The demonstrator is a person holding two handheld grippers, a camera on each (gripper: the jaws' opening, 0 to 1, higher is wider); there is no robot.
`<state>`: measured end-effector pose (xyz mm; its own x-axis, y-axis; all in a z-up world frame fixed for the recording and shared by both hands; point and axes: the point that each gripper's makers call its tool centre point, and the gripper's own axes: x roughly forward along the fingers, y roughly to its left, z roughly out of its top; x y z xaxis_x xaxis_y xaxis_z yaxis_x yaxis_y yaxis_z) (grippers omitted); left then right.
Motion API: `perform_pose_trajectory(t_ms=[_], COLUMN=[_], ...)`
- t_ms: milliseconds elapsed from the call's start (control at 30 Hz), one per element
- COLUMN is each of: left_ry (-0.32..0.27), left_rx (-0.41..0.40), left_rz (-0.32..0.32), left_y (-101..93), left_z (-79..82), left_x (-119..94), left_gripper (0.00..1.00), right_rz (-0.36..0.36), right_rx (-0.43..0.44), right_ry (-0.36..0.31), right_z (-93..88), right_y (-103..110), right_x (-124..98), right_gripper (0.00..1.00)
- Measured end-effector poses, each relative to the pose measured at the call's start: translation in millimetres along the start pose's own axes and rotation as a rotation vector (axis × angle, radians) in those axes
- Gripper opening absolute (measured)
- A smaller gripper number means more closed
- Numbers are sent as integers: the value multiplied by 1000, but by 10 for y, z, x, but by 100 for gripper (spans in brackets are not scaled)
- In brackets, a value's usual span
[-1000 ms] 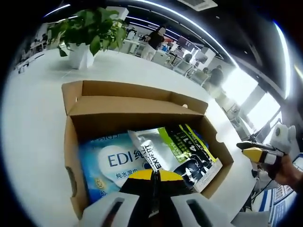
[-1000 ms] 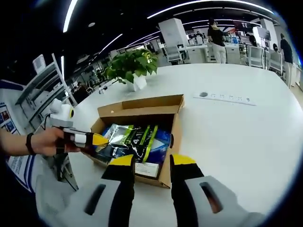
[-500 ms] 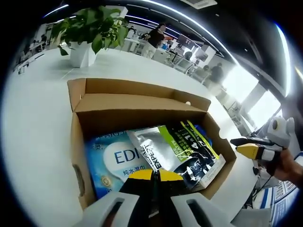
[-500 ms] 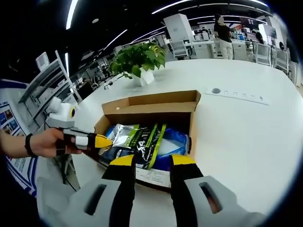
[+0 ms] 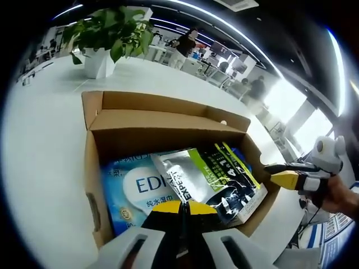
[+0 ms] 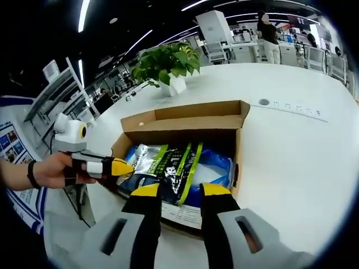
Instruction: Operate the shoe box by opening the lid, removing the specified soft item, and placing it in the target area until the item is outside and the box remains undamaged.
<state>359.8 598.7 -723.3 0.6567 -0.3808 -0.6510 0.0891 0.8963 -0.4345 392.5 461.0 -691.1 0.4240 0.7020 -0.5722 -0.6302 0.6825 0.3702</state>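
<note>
Both grippers at the open shoe box

My left gripper [image 5: 182, 208] has its jaws pressed together at bottom centre, over the silver-green pouch [image 5: 190, 174] inside the shoe box [image 5: 92, 168]. My right gripper [image 6: 180, 193] has jaws spread, low in frame. Blue wipes pack [image 5: 137, 188] lies beside the pouch; potted plant [image 6: 168, 64] upper left on the tabletop [image 6: 291, 145].
</note>
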Motion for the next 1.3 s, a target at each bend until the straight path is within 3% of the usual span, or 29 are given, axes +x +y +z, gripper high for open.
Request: perform_pose_trajectory(t_ms=[400, 567, 1067, 1233, 1300], left_ry=[2, 0, 5, 2, -1], left_rx=[-7, -19, -10, -11, 2], left_rz=[1, -1, 0, -15, -34], left_y=[18, 18, 17, -30, -94], left_z=[-10, -6, -20, -16, -11], left_x=[6, -2, 5, -9, -22], left_gripper=[1, 1, 1, 1, 1], right_rz=[9, -28, -9, -28, -18], right_rx=[-15, -4, 20, 28, 27], right_ry=[54, 60, 109, 91, 67], right_z=[-110, -129, -199, -176, -136], right_y=[54, -12, 44, -6, 9], right_x=[180, 199, 218, 189, 164], right_gripper=[22, 17, 15, 9, 0])
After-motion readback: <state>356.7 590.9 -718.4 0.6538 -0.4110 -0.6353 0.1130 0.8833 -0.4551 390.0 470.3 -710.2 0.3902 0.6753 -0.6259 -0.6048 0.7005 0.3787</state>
